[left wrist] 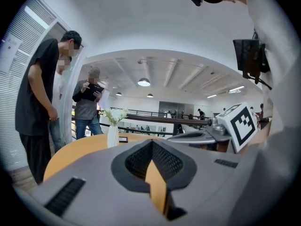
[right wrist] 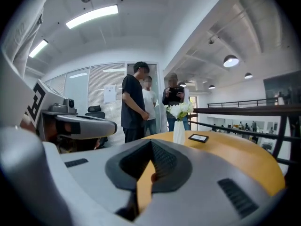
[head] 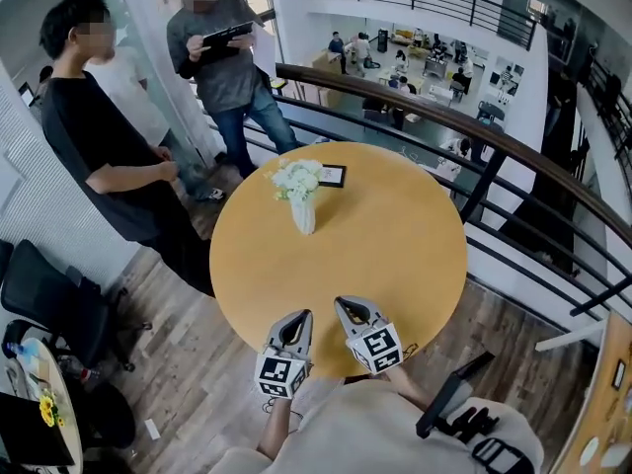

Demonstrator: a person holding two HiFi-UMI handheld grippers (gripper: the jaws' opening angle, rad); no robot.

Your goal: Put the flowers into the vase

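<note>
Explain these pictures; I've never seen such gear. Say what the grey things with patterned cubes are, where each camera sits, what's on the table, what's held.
There is no robot: a person holds a two-jaw gripper in each hand, the left gripper and the right gripper; the cubes belong to them. The overhead picture comes from a camera on the person's head; the other two come from cameras riding on each gripper, looking along its jaws. On the round table stands a white vase with white flowers in it; a small dark flat device lies beside it. Both grippers are shut and empty.
</note>
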